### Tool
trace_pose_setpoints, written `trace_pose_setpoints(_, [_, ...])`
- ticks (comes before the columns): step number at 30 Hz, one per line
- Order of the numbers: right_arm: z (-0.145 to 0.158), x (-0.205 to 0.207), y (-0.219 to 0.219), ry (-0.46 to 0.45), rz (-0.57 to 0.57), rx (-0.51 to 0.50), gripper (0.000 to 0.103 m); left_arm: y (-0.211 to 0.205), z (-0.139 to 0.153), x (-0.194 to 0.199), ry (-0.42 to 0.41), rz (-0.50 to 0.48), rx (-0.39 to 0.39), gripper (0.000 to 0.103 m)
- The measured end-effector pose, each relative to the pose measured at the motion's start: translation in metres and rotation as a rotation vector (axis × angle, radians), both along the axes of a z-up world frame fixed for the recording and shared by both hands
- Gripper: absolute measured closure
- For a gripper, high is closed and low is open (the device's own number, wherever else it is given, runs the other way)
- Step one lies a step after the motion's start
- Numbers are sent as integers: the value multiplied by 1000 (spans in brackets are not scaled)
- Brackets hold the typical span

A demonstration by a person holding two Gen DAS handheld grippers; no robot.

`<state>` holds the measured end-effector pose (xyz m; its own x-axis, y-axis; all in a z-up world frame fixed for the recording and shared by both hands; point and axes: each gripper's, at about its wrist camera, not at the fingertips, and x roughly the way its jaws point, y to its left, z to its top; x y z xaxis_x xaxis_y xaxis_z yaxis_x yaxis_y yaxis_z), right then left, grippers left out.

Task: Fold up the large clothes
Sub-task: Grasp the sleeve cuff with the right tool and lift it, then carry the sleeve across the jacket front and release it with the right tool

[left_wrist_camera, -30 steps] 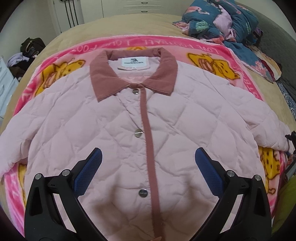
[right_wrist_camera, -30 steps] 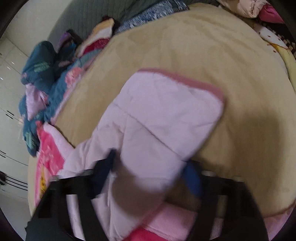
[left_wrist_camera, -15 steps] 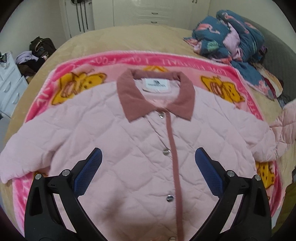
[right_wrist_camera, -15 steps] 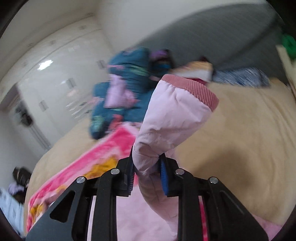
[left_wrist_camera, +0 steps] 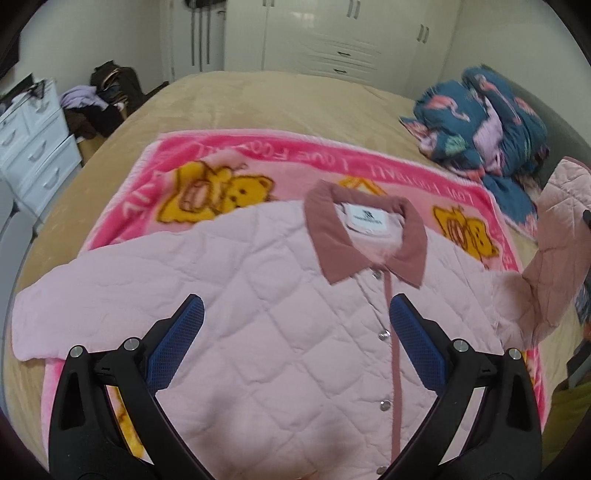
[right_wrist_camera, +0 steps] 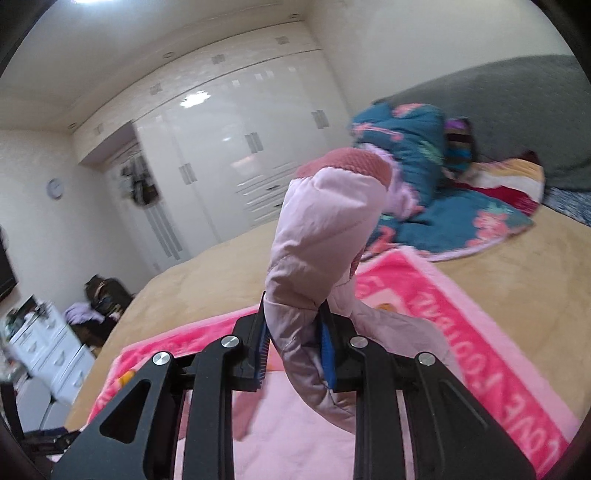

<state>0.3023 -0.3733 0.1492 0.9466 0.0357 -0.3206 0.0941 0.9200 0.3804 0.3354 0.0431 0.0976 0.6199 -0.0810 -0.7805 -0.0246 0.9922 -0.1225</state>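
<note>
- On the bed, in the left wrist view, one pink quilted jacket [left_wrist_camera: 280,317] is lying face up and buttoned on a pink bear blanket [left_wrist_camera: 221,162], its collar [left_wrist_camera: 365,236] pointing toward the wardrobe [left_wrist_camera: 332,33].
- The left gripper [left_wrist_camera: 295,343] is hovering above the jacket's front with its two blue pads wide apart and nothing between them.
- Four snap buttons are showing along the placket; three yellow bears are showing clearly on the blanket.
- One sleeve is lying flat toward the left edge; the other sleeve [left_wrist_camera: 554,236] is standing lifted at the right edge.
- Bare tan bedspread [left_wrist_camera: 258,99] is lying open beyond the blanket's far edge.
- In the right wrist view, the right gripper [right_wrist_camera: 293,339] is clamping that lifted sleeve [right_wrist_camera: 325,236], its ribbed cuff [right_wrist_camera: 351,162] topmost.
- One teal flowered bundle [right_wrist_camera: 417,155] is sitting behind, near the grey headboard [right_wrist_camera: 517,103].
</note>
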Motion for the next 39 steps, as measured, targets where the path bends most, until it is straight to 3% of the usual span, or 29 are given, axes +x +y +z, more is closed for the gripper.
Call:
trace_pose_setpoints(7, [18, 13, 84, -46, 135, -31, 81, 43, 9, -3, -22, 45, -50, 9])
trace_pose_setpoints(13, [11, 21, 169, -71, 259, -109, 81, 70, -1, -6, -25, 63, -148, 9])
trace_pose_setpoints(20, [-50, 31, 254, 25, 365, -198, 81, 95, -25, -12, -6, 90, -206, 9])
trace_pose_setpoints(28, [-133, 37, 303, 172, 437, -271, 80, 100, -50, -16, 25, 71, -271, 9])
trace_pose_setpoints(35, [-171, 18, 342, 275, 594, -291, 61, 83, -58, -13, 38, 31, -371, 9])
trace_pose_setpoints(37, [-186, 17, 354, 350, 646, -299, 51, 80, -58, -12, 39, 26, -387, 9])
trace_pose_setpoints(39, [-197, 11, 361, 407, 693, -290, 34, 78, -60, -10, 49, 27, -399, 9])
